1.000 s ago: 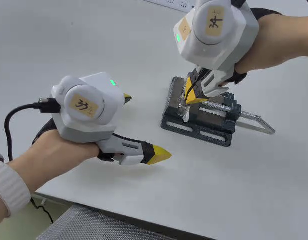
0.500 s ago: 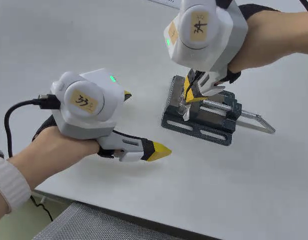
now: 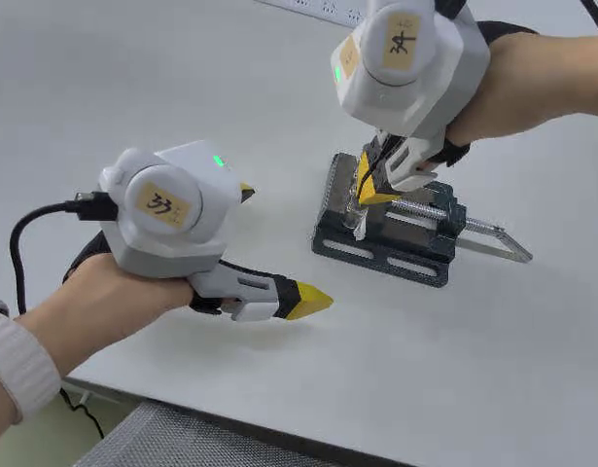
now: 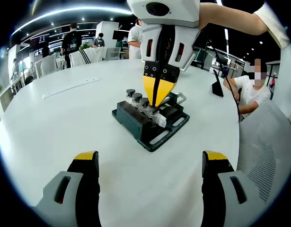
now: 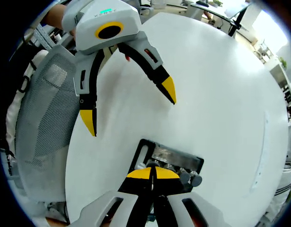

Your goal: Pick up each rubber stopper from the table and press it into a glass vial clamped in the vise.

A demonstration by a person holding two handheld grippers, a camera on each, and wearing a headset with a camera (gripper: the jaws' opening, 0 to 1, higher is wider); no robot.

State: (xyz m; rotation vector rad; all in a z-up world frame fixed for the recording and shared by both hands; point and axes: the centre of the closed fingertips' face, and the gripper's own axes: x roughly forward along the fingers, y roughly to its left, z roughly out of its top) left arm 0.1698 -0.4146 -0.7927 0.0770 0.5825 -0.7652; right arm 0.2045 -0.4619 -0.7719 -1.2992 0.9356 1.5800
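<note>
Stoppers: three dark ones, each seated in the top of a vial, in a row at the vise. Whether a fourth lies under the right gripper's tips, I cannot tell.
Vials: clear glass, upright, side by side, clamped in the vise.
Vise: dark, flat on the table, with its screw and a thin bent handle sticking out on the person's right.
Right gripper: points down over the vise. Its yellow tips are pressed together with only a thin seam, and nothing is visible between them. The tips are at the top of the vial next to the three stoppered ones; touching or just above, I cannot tell.
Left gripper: spread wide and holding nothing, low over the table, well apart from the vise on its left, aimed toward it.
Table: white, with a rounded edge near the person.
Hands: the left hand grips the left gripper from behind; the right hand holds the right gripper from above.
Cable: black, plugged into the back of the left gripper and looping down past the table edge.
Chair: grey mesh, just beside the table.
People: several stand beyond the table's far side.
</note>
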